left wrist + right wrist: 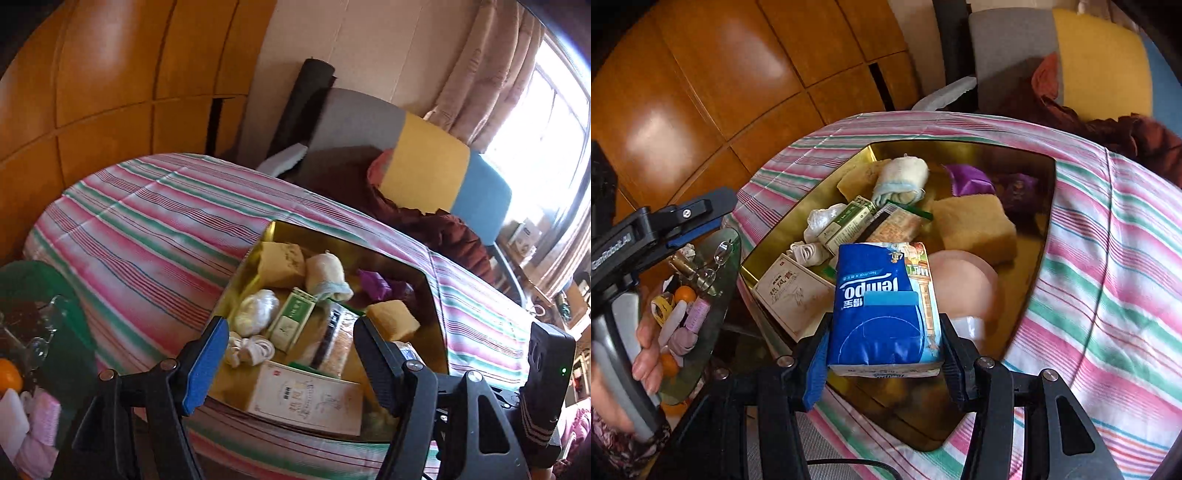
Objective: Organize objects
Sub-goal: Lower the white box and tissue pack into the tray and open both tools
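This is a lived-in home, most likely a living or dining room. Glossy orange-brown wooden cabinet panels fill the upper left of the frame. A pink, green and white striped cloth covers the surface. Behind it stands a chair in grey, yellow and blue blocks, and a beige curtain hangs beside a bright window at upper right.

Tissue pack in right claw
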